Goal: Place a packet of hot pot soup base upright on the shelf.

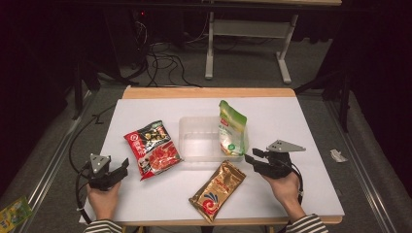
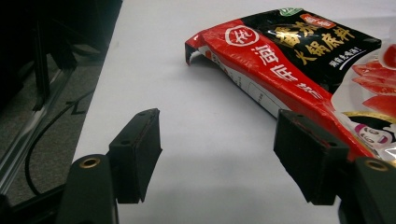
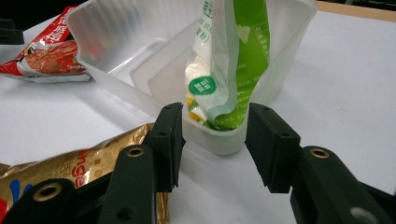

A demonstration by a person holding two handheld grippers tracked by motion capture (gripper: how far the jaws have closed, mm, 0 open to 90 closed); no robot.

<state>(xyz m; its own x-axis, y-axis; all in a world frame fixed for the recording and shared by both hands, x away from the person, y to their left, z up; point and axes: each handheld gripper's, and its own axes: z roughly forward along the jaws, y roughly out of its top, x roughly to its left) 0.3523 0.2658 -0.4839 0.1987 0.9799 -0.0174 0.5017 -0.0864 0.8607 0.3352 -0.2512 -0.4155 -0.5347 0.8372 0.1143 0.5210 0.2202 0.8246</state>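
A clear plastic bin (image 1: 204, 141) stands mid-table, and a green-and-white pouch (image 1: 231, 128) leans upright in its right end. To the bin's left a red-and-black pouch (image 1: 153, 149) lies flat; a gold pouch (image 1: 217, 190) lies in front. My right gripper (image 1: 248, 158) is open just off the bin's near right corner. In the right gripper view its jaws (image 3: 215, 140) stand apart, with the bin (image 3: 121, 42) and the green pouch (image 3: 233, 70) just beyond and nothing pressed between the pads. My left gripper (image 2: 217, 154) is open and empty over bare table, and the red pouch (image 2: 289, 60) is ahead on its right.
The white table top (image 1: 291, 121) has a wooden far edge. Cables and another table's legs (image 1: 210, 53) are on the floor beyond. A green packet (image 1: 12, 213) lies on the floor at the near left and a scrap of paper (image 1: 338, 155) to the right.
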